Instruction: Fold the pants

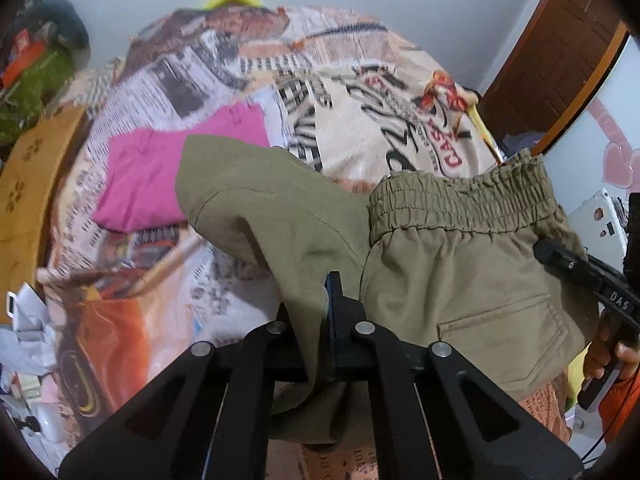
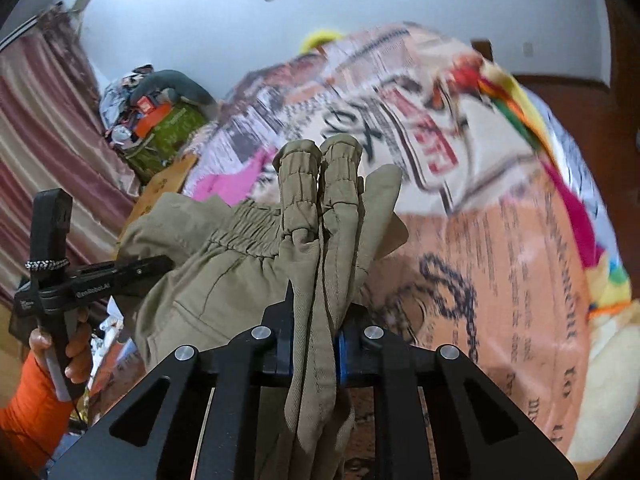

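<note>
Olive-green pants (image 1: pixel 440 264) with an elastic waistband (image 1: pixel 460 196) hang in the air between my two grippers, above the bed. My left gripper (image 1: pixel 316 312) is shut on a fold of the pants fabric. My right gripper (image 2: pixel 316 332) is shut on the bunched pants (image 2: pixel 240 264) near the waistband end (image 2: pixel 320 168). The right gripper also shows in the left wrist view (image 1: pixel 560 258), pinching the pants' right side. The left gripper shows in the right wrist view (image 2: pixel 160 264) at the pants' left side.
A bed with a newspaper-print cover (image 1: pixel 168 92) lies below. A folded pink garment (image 1: pixel 160 176) rests on it. A cluttered pile (image 2: pixel 160 112) sits at the bed's far corner, near a striped curtain (image 2: pixel 40 140). A brown door (image 1: pixel 552 64) is at right.
</note>
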The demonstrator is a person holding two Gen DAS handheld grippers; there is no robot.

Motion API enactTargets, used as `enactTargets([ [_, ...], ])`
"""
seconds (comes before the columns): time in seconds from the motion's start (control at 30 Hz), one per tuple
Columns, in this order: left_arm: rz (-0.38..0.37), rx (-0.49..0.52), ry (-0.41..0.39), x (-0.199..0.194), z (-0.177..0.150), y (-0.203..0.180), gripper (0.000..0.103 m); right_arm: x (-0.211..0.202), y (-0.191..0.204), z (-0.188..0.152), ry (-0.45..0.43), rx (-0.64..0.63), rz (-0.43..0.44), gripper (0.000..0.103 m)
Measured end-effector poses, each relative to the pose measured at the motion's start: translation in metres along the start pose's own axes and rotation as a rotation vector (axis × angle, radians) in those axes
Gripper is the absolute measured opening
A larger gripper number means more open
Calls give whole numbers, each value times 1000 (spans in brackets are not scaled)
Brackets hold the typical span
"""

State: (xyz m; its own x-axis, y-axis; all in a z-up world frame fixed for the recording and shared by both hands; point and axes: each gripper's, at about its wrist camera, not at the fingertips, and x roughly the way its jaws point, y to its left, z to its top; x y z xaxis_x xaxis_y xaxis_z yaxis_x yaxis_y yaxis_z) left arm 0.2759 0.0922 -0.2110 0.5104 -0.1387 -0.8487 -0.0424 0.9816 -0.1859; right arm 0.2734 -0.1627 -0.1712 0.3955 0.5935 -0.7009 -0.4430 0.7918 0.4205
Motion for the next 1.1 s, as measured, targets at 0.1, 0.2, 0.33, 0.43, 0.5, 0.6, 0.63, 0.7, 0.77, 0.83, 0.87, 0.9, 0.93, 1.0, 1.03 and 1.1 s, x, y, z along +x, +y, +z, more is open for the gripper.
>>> enactTargets([
  [0.1,5,-5,-45,-18,9,7,4,-5,13,17,-34,-28,8,12],
  [0.2,22,-5,-94,-37,21,17,4,-2,29,32,-60,-62,14,12],
  [0.33,47,-12,-147,-57,37,34,4,5,52,56,-97,-115,25,12],
  [0.43,65,-28,-184,-68,50,53,4,16,66,73,-115,-142,39,12],
  [0.5,78,-44,-206,-72,58,68,4,26,77,83,-121,-161,47,12],
  [0.6,95,-70,-224,-73,68,92,4,44,92,100,-118,-181,57,12],
  [0.63,100,-75,-226,-72,71,99,4,52,97,105,-115,-185,63,12],
  [0.7,109,-93,-238,-71,78,118,4,65,105,115,-116,-200,73,12],
  [0.77,113,-108,-250,-69,83,133,4,76,110,121,-117,-211,82,12],
  [0.83,119,-120,-255,-65,87,147,4,91,115,128,-111,-222,92,12],
  [0.87,124,-126,-256,-62,90,155,4,97,117,131,-109,-229,94,12],
  [0.9,127,-134,-254,-57,93,164,4,108,119,135,-106,-235,94,12],
  [0.93,128,-140,-252,-52,96,170,4,114,121,137,-103,-240,95,12],
  [1.0,132,-159,-245,-39,102,187,4,130,125,142,-97,-246,91,12],
  [1.03,130,-168,-243,-34,104,193,4,139,126,145,-92,-248,90,12],
  [1.1,126,-192,-233,-17,108,208,4,156,126,147,-83,-247,83,12],
])
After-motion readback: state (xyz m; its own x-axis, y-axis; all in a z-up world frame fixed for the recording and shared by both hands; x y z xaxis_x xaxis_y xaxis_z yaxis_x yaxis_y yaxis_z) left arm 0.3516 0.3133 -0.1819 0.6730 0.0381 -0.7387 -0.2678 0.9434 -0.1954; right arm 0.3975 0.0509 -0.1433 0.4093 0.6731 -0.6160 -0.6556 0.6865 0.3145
